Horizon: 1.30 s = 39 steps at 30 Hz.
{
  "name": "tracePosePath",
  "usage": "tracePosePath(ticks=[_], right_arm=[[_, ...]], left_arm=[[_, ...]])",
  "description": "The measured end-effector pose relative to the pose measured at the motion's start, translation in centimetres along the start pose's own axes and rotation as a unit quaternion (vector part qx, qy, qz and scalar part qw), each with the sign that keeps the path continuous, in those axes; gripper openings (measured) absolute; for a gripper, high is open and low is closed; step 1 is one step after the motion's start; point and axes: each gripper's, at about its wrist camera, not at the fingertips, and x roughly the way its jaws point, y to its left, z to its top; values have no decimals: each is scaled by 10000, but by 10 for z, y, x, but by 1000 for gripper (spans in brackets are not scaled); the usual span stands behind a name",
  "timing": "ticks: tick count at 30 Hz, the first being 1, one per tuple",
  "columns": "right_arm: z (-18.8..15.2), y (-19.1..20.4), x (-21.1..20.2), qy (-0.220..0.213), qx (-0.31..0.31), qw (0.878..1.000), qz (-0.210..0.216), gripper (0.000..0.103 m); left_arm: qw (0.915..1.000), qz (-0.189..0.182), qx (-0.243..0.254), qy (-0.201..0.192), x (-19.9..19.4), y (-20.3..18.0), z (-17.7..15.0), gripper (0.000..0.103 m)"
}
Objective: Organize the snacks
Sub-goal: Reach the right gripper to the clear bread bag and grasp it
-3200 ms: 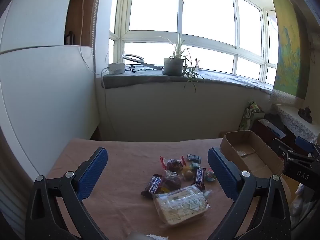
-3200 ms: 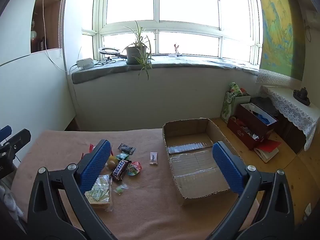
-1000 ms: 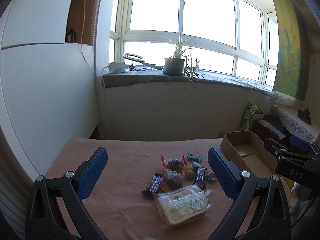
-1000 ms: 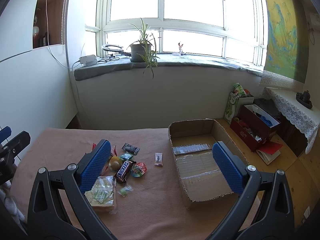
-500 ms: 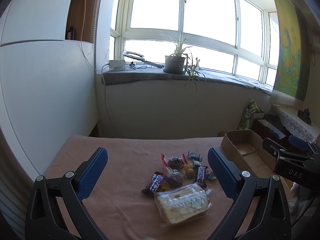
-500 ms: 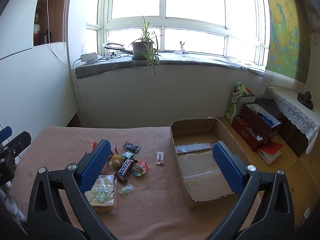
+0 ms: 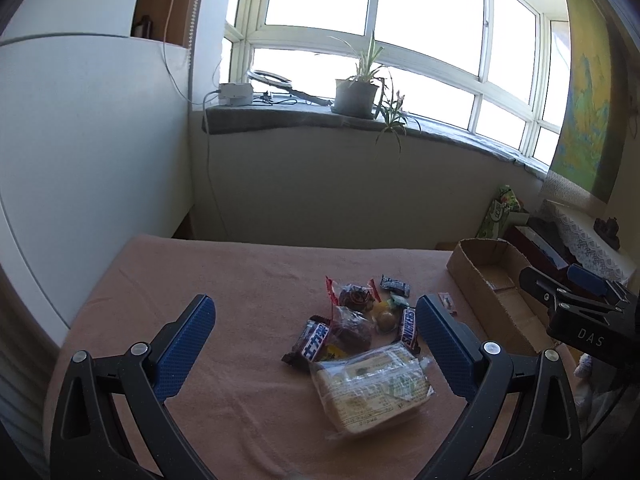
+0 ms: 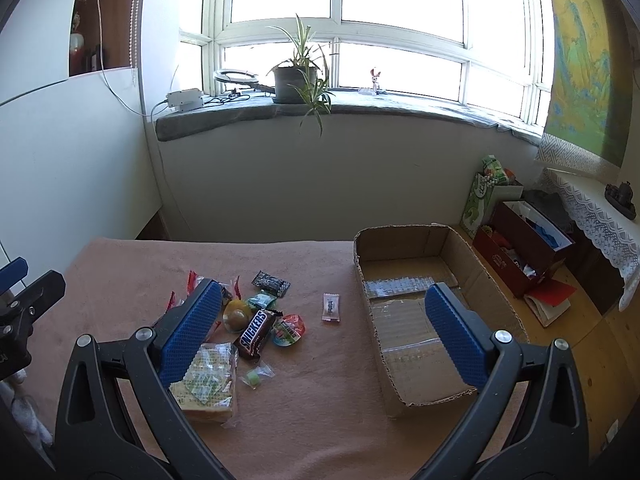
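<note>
Bright multi-pane window (image 8: 360, 20), grey sill (image 8: 400, 106) with potted spider plant (image 8: 298, 76) and ring light (image 8: 234, 77), white walls (image 8: 72, 152), landscape hanging (image 8: 584, 68), wooden floor (image 8: 592, 344), lace-covered side cabinet (image 8: 600, 216), pink-clothed tabletop (image 8: 328, 412)

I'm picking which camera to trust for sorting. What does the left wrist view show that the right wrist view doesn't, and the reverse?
Only the left wrist view shows the blue-white chocolate bar and the right gripper from the side. Only the right wrist view shows the whole cardboard box floor, bare, and the small green candy. Both show the Snickers bar, the cracker pack, the lone white sachet, and open jaws holding nothing.
</note>
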Motion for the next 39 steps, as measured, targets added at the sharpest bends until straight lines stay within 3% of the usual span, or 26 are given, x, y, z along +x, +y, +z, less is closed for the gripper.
tracePosePath(ticks=[8, 14, 20, 22, 28, 37, 39], right_arm=[[-17, -1, 45, 804, 36, 9937, 785, 103], [-35, 8, 74, 1555, -14, 9742, 1634, 103], [-58, 21, 106, 2301, 85, 9462, 2274, 82], [-65, 23, 114, 2514, 129, 9370, 2424, 72], [-81, 23, 131, 2971, 549, 9083, 2894, 58], [-83, 28, 140, 3155, 692, 8894, 3236, 45], [-82, 30, 139, 3151, 618, 8903, 3229, 44]], left_arm=[[9966, -285, -372, 679, 27, 14, -22, 100], [9826, -865, -809, 1431, 52, 18, -45, 89], [9658, -1270, -1132, 1955, 65, 18, -68, 74], [9631, -1295, -1189, 2037, 67, 18, -71, 70], [9576, -1397, -1285, 2165, 66, 23, -76, 59], [9574, -1453, -1199, 2188, 72, 20, -78, 48], [9580, -1446, -1182, 2176, 71, 21, -79, 47]])
